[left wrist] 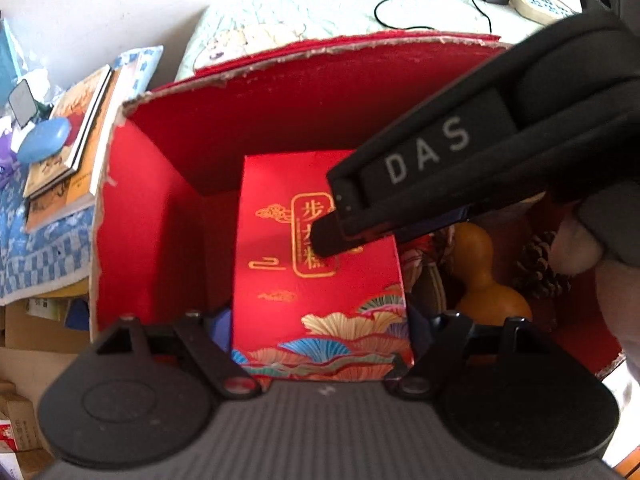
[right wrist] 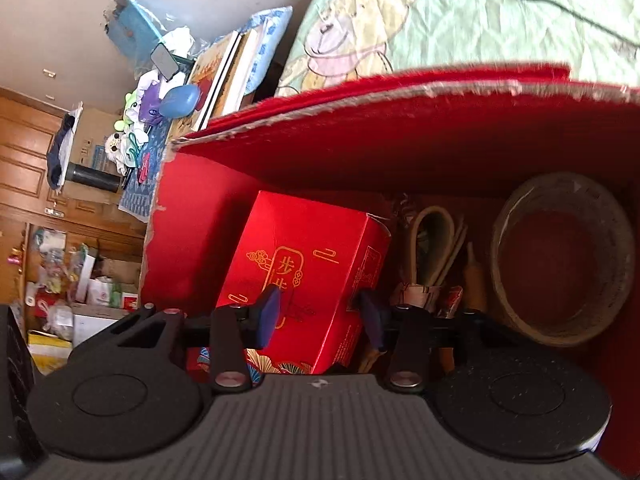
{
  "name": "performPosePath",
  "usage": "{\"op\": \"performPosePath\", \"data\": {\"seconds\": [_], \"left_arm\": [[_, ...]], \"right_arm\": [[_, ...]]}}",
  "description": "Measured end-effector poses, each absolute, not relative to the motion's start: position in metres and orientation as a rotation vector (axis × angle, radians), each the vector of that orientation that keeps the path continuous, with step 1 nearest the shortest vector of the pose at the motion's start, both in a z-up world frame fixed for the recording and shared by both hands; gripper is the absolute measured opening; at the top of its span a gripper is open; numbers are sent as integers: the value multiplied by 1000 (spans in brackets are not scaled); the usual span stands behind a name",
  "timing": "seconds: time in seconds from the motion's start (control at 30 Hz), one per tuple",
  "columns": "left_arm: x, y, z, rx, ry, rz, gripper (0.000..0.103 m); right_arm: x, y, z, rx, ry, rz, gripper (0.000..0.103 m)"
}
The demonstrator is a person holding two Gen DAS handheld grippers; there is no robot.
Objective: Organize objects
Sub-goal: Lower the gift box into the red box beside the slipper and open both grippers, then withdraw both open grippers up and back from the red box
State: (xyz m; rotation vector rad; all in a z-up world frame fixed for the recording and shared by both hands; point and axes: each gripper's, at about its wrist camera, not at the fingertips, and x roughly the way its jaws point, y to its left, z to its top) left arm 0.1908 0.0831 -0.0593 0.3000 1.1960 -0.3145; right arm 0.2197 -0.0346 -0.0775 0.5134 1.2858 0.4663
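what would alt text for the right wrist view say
The right tool reaches into a big red carton, its open blue fingers straddling a corner of a red gift box printed in gold. A tape roll stands to the right.

We find the right gripper (right wrist: 320, 314) reaching into a large red carton (right wrist: 400, 136), its blue-padded jaws set either side of a corner of a red gift box (right wrist: 304, 248) with gold characters; whether the pads touch it we cannot tell. Right of the box lie beige straps (right wrist: 434, 240) and a tape roll (right wrist: 560, 256).
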Motion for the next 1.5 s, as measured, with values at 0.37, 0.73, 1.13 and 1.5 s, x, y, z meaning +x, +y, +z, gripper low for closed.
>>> {"op": "performPosePath", "data": {"seconds": [0.37, 0.73, 1.13, 1.5], "left_arm": [[192, 87, -59, 281, 1230, -299, 83], [189, 88, -54, 292, 1195, -291, 91], [192, 91, -51, 299, 1152, -269, 89], [170, 94, -28, 303, 1077, -274, 87]], "right_arm": [[223, -35, -88, 543, 1291, 471, 47], [226, -34, -91, 528, 1302, 467, 44], [211, -39, -75, 488, 1212, 382, 45], [175, -52, -49, 481, 1087, 225, 45]]}}
